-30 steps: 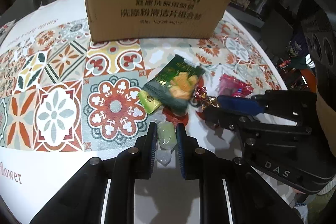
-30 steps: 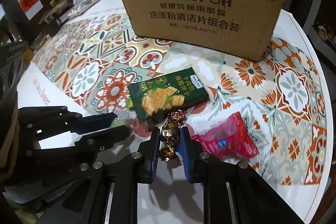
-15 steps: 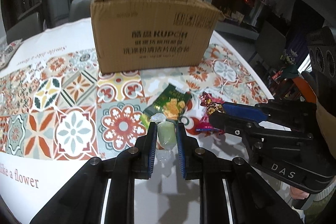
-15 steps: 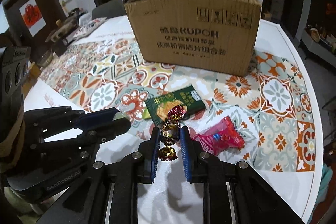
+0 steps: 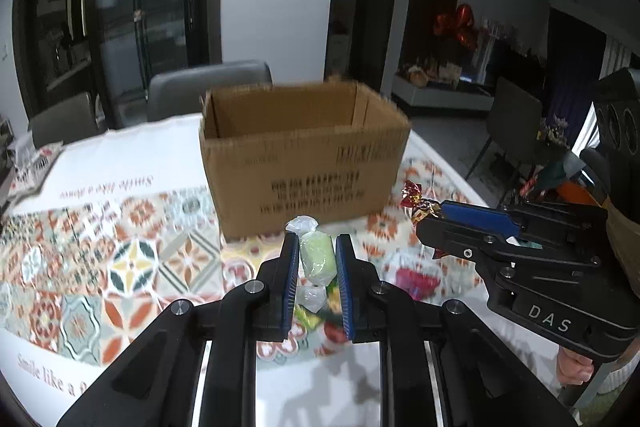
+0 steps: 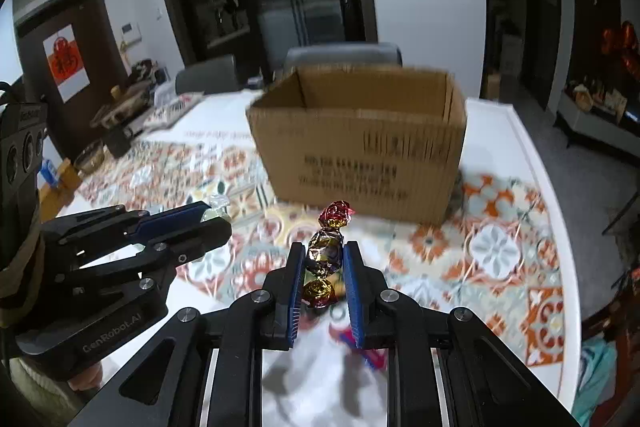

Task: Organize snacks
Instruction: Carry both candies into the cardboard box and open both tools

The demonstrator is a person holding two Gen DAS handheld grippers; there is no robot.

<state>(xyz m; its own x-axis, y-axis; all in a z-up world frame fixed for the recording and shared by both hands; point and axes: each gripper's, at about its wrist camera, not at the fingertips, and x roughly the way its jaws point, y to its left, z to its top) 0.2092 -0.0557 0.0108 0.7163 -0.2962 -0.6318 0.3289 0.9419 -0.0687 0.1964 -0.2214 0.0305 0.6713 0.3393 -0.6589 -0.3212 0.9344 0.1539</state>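
Observation:
My left gripper is shut on a pale green candy in a clear twisted wrapper, held above the table. My right gripper is shut on a gold and red foil candy, also held in the air. The open cardboard box stands ahead on the patterned tablecloth; it also shows in the right wrist view. Its top is open and I see the inner walls. The right gripper shows in the left wrist view, the left gripper in the right wrist view. Both sit short of the box.
A pink snack packet and a green packet lie on the table under the grippers, partly hidden. Grey chairs stand behind the table. The white table edge curves at the right. Clutter sits far left.
Both grippers have risen and tilted up with their candies; the box now looks lower and its open top shows. The snack packets have dropped under the fingers.

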